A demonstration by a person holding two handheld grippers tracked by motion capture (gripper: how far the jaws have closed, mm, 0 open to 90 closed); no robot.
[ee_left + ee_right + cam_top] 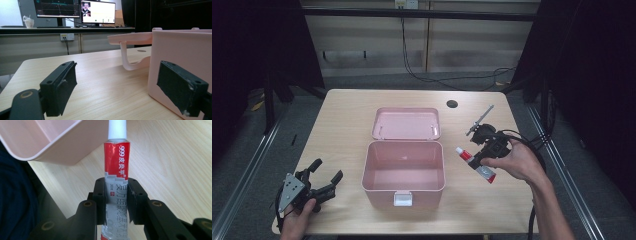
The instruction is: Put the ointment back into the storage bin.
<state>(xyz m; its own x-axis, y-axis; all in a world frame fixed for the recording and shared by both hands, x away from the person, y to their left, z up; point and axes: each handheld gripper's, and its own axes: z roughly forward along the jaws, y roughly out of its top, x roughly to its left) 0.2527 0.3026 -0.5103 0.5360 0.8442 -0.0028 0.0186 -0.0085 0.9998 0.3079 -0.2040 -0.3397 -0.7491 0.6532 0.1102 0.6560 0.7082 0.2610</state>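
Observation:
A red and silver ointment tube (474, 163) with a white cap is held just right of the open pink box (403, 172). My right gripper (479, 156) is shut on it; in the right gripper view both black pads (100, 195) clamp the tube (116, 182) across its middle, cap pointing toward the box corner (50, 147). The box's lid (406, 123) lies folded back behind it. My left gripper (326, 176) rests near the table's front left corner, open with nothing between its fingers (60, 87), beside the box's side wall (180, 52).
A round cable hole (452, 104) sits at the table's back right. The right gripper's cable (532, 150) loops near the right edge. Bare wood (342, 130) lies left of the box. Monitors stand on a far desk (75, 15).

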